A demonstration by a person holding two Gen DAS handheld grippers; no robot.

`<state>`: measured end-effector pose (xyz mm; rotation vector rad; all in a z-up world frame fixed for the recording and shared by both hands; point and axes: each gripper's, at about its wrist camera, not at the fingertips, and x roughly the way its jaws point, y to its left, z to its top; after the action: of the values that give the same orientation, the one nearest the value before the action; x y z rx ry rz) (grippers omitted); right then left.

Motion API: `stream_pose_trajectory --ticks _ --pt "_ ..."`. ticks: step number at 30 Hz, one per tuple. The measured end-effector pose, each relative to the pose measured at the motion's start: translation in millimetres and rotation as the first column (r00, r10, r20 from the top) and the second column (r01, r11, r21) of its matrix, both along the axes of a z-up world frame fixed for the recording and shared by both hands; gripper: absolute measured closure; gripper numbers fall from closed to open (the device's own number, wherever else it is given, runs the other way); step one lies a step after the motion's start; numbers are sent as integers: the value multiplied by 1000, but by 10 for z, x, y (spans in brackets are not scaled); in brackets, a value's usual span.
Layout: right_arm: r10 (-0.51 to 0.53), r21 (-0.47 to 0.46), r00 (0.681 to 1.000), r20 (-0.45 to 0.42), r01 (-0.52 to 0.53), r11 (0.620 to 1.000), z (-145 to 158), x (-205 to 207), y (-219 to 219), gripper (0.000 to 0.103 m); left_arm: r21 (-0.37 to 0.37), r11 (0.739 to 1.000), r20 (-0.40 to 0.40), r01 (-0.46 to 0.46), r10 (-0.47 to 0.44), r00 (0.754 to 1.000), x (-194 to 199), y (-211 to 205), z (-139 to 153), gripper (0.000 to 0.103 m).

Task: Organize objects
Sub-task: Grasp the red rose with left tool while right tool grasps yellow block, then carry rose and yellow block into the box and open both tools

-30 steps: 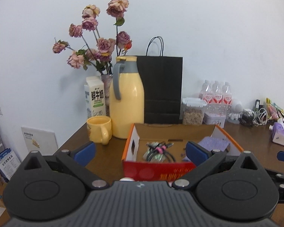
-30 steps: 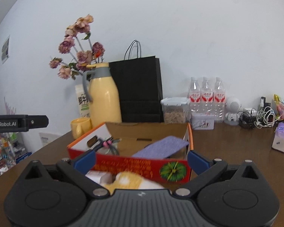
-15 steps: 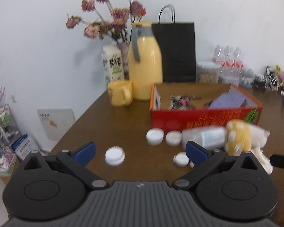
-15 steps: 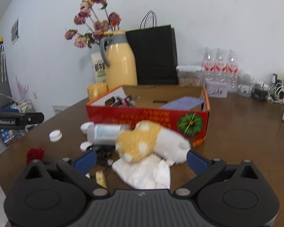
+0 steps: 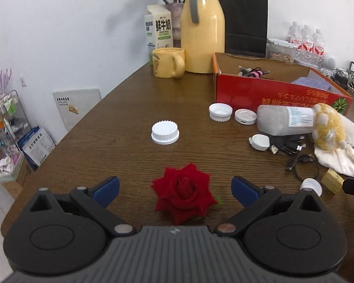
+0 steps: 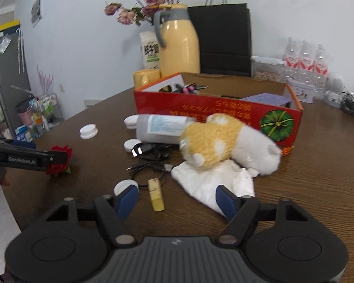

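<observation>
A red rose head (image 5: pixel 183 193) lies on the brown table between the open fingers of my left gripper (image 5: pixel 175 188); it also shows in the right wrist view (image 6: pixel 60 160). My right gripper (image 6: pixel 177 200) is open and empty, just short of a small yellow block (image 6: pixel 156 194) and a white cloth (image 6: pixel 214 184). A yellow and white plush toy (image 6: pixel 226 143), a grey bottle (image 6: pixel 162 129) lying on its side, black cables (image 6: pixel 151 153) and several white caps (image 5: pixel 165 132) lie in front of a red cardboard box (image 6: pixel 214 115).
A yellow thermos (image 5: pixel 202 26), yellow mug (image 5: pixel 168 62), milk carton (image 5: pixel 158 29), black paper bag (image 5: pixel 244 16) and water bottles (image 6: pixel 305 57) stand at the back. The table edge (image 5: pixel 66 136) runs along the left. My left gripper's arm (image 6: pixel 23 158) reaches in at the left.
Both grippers have pulled back and tilted down from the box. The clutter in front of the box and the red rose have come into view. The right gripper's fingers stand closer together.
</observation>
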<state>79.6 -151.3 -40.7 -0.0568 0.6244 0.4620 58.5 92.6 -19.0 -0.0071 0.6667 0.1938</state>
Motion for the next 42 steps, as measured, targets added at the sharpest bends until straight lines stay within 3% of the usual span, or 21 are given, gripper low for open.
stream_pose_trajectory --ticks 4,12,15,16,19,31,42 --pt "14 -16 999 -28 -15 1000 -52 60 72 54 -20 1000 -12 4 -4 1000 33 35 -59 4" --pt "46 -37 998 -41 -48 998 -94 133 205 68 -83 996 -23 16 -18 1000 75 84 -149 36" --pt "56 -35 997 -49 -58 998 -108 160 237 79 -90 996 -9 22 -23 1000 73 85 -154 44" --pt "61 -33 997 -54 -63 998 -113 166 244 84 -96 995 -4 24 -25 1000 71 90 -150 52" --pt "65 -33 997 -51 -67 997 -117 164 248 92 -107 994 7 30 -30 1000 66 100 -136 57" --pt "69 38 997 19 -70 997 73 141 136 92 -110 991 111 79 -67 992 94 -14 161 63" --pt "-32 71 980 197 19 997 596 595 -40 92 -83 982 291 167 -136 947 526 -360 736 63"
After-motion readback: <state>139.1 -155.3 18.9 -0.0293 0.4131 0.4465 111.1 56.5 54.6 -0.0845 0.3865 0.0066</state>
